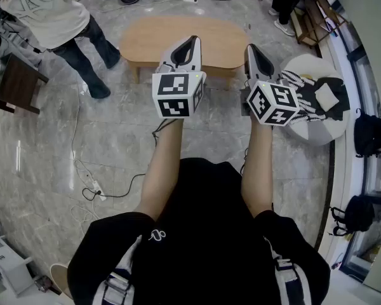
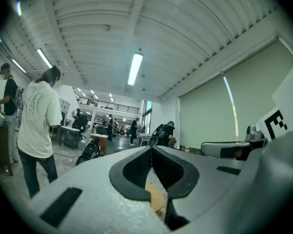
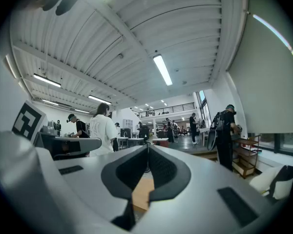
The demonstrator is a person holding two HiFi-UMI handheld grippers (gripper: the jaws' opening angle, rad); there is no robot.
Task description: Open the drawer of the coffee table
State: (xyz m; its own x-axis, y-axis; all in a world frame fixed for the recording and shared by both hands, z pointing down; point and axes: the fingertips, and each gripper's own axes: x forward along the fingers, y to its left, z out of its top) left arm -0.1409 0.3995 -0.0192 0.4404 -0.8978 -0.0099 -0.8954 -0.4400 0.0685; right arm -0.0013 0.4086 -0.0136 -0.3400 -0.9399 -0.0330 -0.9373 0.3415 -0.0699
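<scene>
A low oval wooden coffee table (image 1: 146, 40) stands on the marble floor ahead of me; its drawer does not show from here. My left gripper (image 1: 192, 41) is held level above the table's near edge, jaws shut with nothing between them. My right gripper (image 1: 251, 48) hangs beside it to the right, also shut and empty. In the left gripper view the black pads (image 2: 139, 167) meet, with a sliver of the wooden top (image 2: 155, 197) below them. The right gripper view shows its pads (image 3: 158, 165) closed over the tabletop (image 3: 141, 195).
A person in a white shirt (image 1: 47, 11) stands at the left, near a dark side table (image 1: 16, 84). A white round pouf (image 1: 317, 129) with striped cloth lies right of the table. A power strip and cables (image 1: 92, 186) trail on the floor. Bags (image 1: 368, 135) sit by the right wall.
</scene>
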